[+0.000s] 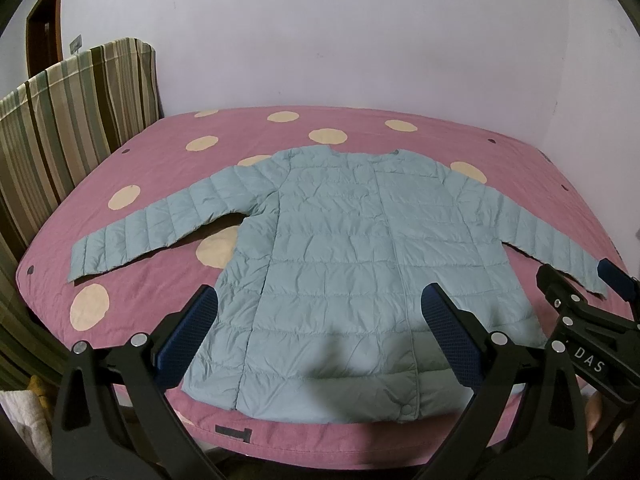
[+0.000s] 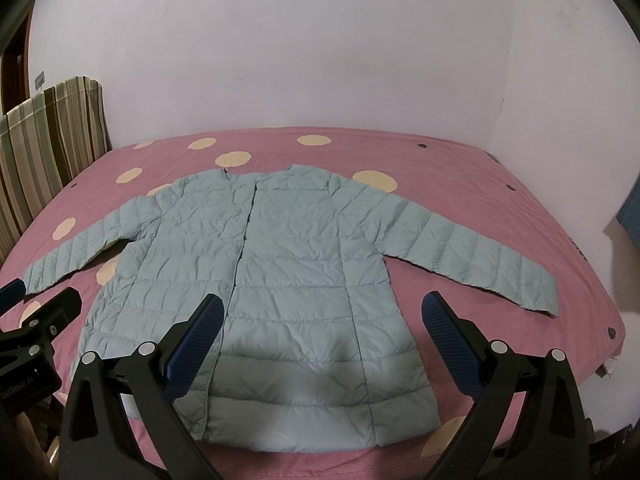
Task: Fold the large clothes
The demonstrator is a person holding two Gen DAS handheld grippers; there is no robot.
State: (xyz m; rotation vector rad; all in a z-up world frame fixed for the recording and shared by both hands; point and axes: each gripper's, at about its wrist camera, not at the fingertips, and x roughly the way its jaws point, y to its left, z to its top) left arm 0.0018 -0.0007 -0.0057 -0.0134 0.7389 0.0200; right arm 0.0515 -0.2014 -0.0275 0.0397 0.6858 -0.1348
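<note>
We hover both grippers, left [image 1: 318,322] and right [image 2: 322,326], spread empty over the flat jacket [image 1: 340,264], sleeves next.

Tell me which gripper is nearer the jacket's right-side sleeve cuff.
Right. The right gripper hangs over the jacket's hem, close to that cuff; the left gripper hovers further left.
</note>
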